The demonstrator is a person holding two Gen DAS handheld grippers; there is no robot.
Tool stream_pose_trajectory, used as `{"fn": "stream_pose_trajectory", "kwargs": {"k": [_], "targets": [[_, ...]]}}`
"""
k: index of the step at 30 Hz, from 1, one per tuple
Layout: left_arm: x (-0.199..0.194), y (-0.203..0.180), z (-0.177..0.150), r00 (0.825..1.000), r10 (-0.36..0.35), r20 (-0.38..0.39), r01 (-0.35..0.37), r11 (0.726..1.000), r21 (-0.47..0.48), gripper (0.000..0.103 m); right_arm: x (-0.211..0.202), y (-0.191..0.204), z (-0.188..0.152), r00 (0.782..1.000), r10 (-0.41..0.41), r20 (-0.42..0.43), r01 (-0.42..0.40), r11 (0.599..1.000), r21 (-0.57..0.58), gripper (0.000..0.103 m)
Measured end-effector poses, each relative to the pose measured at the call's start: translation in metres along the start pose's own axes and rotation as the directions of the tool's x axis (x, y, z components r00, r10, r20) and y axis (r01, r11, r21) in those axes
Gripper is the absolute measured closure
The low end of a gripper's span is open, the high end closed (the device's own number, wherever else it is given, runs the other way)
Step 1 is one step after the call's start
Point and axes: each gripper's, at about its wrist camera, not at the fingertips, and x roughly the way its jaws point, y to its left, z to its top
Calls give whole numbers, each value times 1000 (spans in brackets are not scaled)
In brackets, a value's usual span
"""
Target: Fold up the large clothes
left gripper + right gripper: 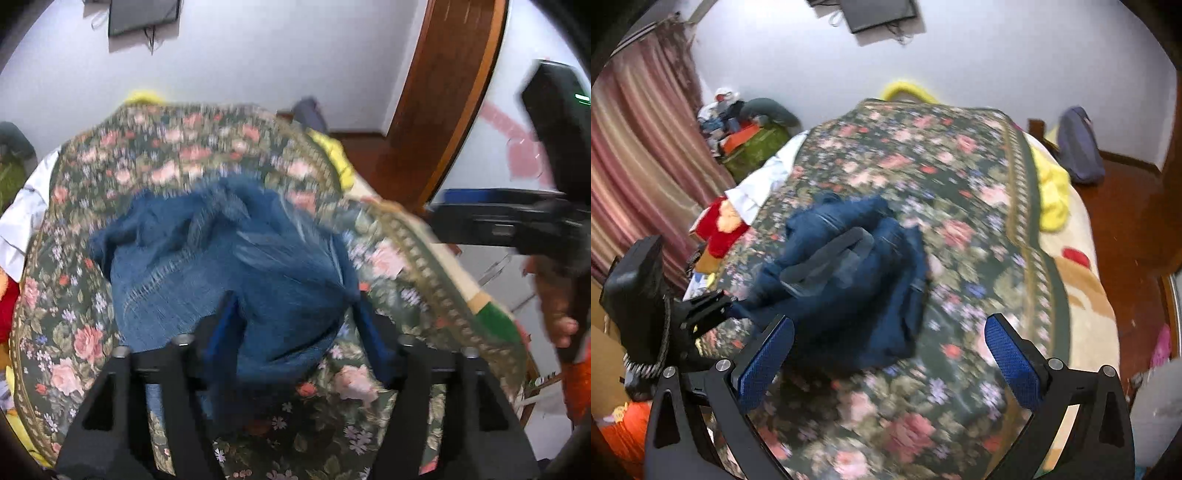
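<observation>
Denim jeans (229, 258) lie bunched on our floral bedspread (960, 177); left gripper (291, 314) spread around them, right gripper (890, 332) spread, empty, likely regrasping.

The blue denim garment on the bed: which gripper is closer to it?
Left. The left gripper straddles the denim garment, fabric between its open fingers. The right gripper hangs open just short of it.

A blue denim garment (229, 266), apparently jeans, lay crumpled in a blurred heap at the frame's centre on the floral bedspread (177, 147).
</observation>
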Motion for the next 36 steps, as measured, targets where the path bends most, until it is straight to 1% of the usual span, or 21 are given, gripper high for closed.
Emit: {"fn": "stream_pose_trajectory", "kwargs": {"k": [2, 4, 6, 7, 8, 10, 12, 13, 15, 16, 19, 22, 24, 26, 28, 30, 32, 34, 36], "targets": [[-20, -2, 1, 999, 18, 41, -19, 1000, 18, 33, 3, 11, 7, 1000, 23, 5, -23, 1000, -12, 0], [-37, 4, 2, 995, 80, 66, -81, 997, 14, 33, 8, 21, 14, 999, 49, 2, -49, 999, -19, 0], [-52, 20, 1, 987, 136, 86, -136, 991, -16, 31, 16, 32, 17, 997, 75, -11, -75, 997, -29, 0], [-60, 32, -1, 979, 180, 97, -177, 983, -39, 26, 22, 37, 18, 996, 86, -22, -87, 996, -35, 0], [-63, 40, -2, 973, 209, 101, -205, 977, -50, 22, 30, 44, 18, 995, 90, -38, -92, 995, -45, 0], [-65, 62, -7, 953, 288, 94, -282, 957, -70, 21, 43, 52, 17, 995, 77, -60, -80, 995, -65, 0], [-58, 83, -14, 942, 330, 54, -324, 941, -93, 20, 61, 56, 12, 995, 40, -92, -48, 994, -93, 0], [-49, 94, -20, 941, 337, 20, -333, 937, -109, 20, 69, 56, 9, 994, 16, -105, -27, 994, -107, 0], [-32, 107, -29, 945, 326, -33, -327, 937, -124, 20, 87, 48, 0, 990, -60, -129, 43, 990, -132, 0], [-17, 113, -37, 945, 316, -78, -324, 937, -132, 21, 93, 41, -4, 986, -101, -134, 82, 987, -136, 0], [9, 114, -53, 950, 278, -140, -296, 946, -134, 20, 104, 11, -16, 977, -151, -153, 134, 984, -120, 0], [24, 111, -62, 964, 226, -138, -247, 957, -156, 20, 107, -18, -32, 975, -133, -176, 124, 991, -60, 0], [30, 107, -61, 968, 211, -135, -230, 963, -144, 18, 104, -30, -41, 975, -135, -177, 131, 991, -36, 0], [30, 104, -63, 967, 216, -137, -233, 965, -120, 13, 101, -35, -49, 976, -139, -169, 135, 990, -31, 0], [28, 104, -70, 967, 213, -140, -228, 969, -101, 13, 99, -35, -55, 976, -136, -170, 135, 991, -20, 0], [25, 104, -73, 969, 205, -141, -219, 971, -96, 12, 94, -33, -60, 975, -151, -162, 147, 988, -37, 0], [18, 103, -79, 965, 220, -143, -232, 970, -76, 9, 90, -30, -61, 974, -166, -155, 157, 985, -65, 0], [14, 104, -83, 952, 264, -155, -271, 962, -31, 9, 87, -30, -59, 972, -169, -166, 159, 985, -73, 0], [10, 111, -85, 940, 305, -155, -312, 950, -19, 10, 84, -28, -52, 968, -163, -191, 154, 986, -63, 0]]}}
